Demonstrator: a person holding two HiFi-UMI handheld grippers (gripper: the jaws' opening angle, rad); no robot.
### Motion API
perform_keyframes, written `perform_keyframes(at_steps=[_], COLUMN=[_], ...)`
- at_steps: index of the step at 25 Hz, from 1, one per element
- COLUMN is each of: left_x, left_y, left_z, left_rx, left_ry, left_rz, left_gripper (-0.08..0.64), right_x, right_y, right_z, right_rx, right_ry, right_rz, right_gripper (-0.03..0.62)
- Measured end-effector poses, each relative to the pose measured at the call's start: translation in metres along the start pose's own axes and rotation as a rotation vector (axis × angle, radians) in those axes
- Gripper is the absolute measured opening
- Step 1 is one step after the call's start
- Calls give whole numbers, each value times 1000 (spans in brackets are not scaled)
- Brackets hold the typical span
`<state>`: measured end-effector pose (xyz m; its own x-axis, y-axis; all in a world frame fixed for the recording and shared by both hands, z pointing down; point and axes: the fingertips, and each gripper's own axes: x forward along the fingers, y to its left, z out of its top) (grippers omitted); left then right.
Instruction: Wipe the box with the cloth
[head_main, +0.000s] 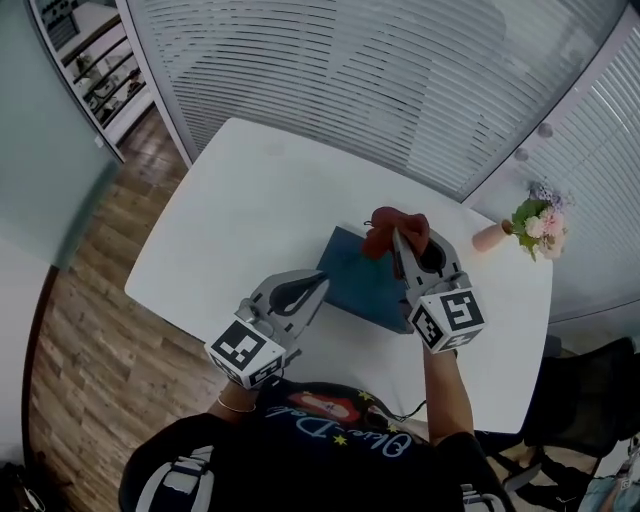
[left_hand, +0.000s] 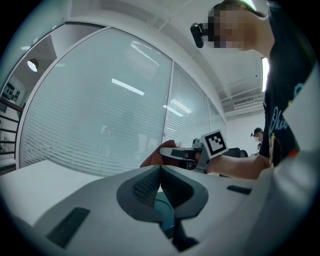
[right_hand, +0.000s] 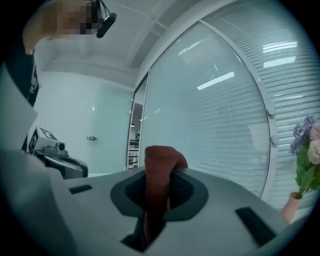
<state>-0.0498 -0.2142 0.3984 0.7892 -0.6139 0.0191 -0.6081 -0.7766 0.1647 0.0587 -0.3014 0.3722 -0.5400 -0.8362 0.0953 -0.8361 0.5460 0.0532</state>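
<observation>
A flat blue box (head_main: 362, 272) lies in the middle of the white table (head_main: 230, 220). My right gripper (head_main: 398, 240) is over the box's far right corner, shut on a red-brown cloth (head_main: 395, 226). The right gripper view has the cloth (right_hand: 161, 170) pinched between the jaws and bulging above the tips. My left gripper (head_main: 320, 285) is at the box's near left edge. Its jaws meet in the left gripper view (left_hand: 160, 169), with a sliver of the blue box (left_hand: 163, 209) between them. The cloth (left_hand: 152, 157) and the right gripper (left_hand: 185, 152) show beyond.
A small pink vase (head_main: 490, 237) with flowers (head_main: 540, 222) stands at the table's far right. White slatted blinds run behind the table. A dark chair (head_main: 590, 400) sits at the right, and wood floor (head_main: 90, 330) lies to the left.
</observation>
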Motion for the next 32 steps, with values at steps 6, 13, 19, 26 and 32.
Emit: perform_keyframes(at_steps=[6,13,19,26,32], left_x=[4,-2,-6,1,0], left_y=[26,55,68,60,56], left_z=[-9,-11,-16,-19,-16], left_rx=[-36,-68,-98,-111,-105], left_ry=[0,-14,-14,-15,-17], left_rz=[-12,13,16,-23,-30], left_gripper=[5,5,5,5,5], right_x=[59,93,99,98,92], right_y=[12,44,69,82,78], right_z=[-31,-81,-116,-136,-140], right_rx=[-100,-197,-229,-295,-288], right_ry=[117,263,441,546,578], right_rz=[17,117,249,304,297], right_gripper=[43,43,43,43,43])
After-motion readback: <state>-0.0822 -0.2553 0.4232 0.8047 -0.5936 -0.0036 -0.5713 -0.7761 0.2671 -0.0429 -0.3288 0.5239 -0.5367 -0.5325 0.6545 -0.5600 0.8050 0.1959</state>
